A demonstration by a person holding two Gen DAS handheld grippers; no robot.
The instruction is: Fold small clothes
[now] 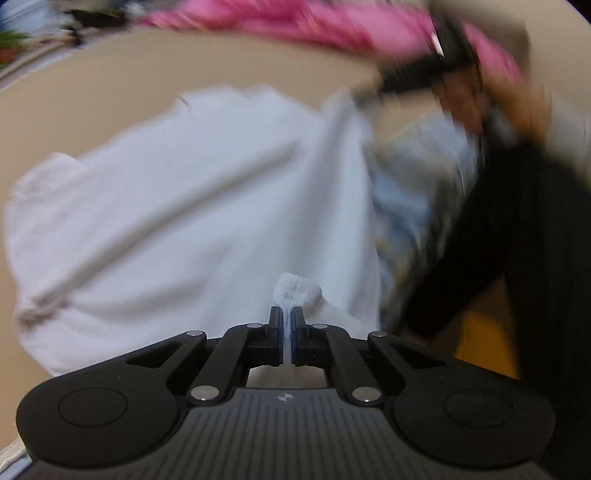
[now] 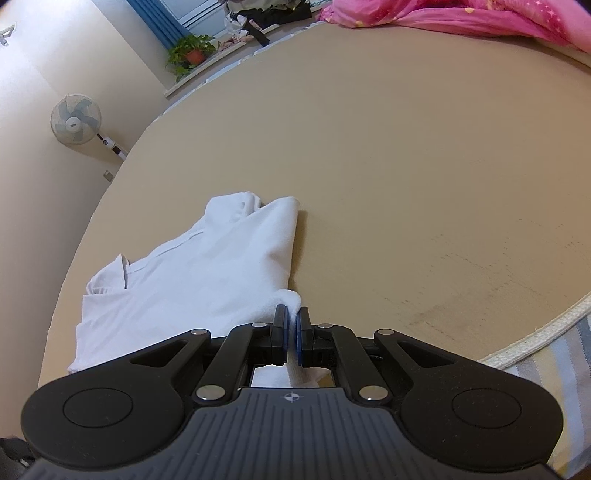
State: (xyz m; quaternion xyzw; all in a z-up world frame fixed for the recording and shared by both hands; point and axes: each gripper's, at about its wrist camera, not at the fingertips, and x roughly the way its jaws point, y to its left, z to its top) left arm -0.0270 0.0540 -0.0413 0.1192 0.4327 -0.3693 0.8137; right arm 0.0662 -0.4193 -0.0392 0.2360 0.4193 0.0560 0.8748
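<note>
**Both grippers pinch the white shirt**

The white shirt (image 2: 192, 266) lies on the tan bed (image 2: 406, 184), its length stretching ahead and leftward from the right gripper (image 2: 291, 314). Right gripper and left gripper (image 1: 286, 314) each clench a shirt edge.

White garment (image 2: 192, 266) spread flat on tan bed surface (creased, sleeve folded), hem edges lifted.

Tan bed surface (image 2: 406, 177), broad and flat, faint dark scuffing at near right, white piped edge at right, white garment (image 2: 192, 273) lying rumpled at near left, pink bedding (image 2: 461, 16) heaped along far right edge
</note>
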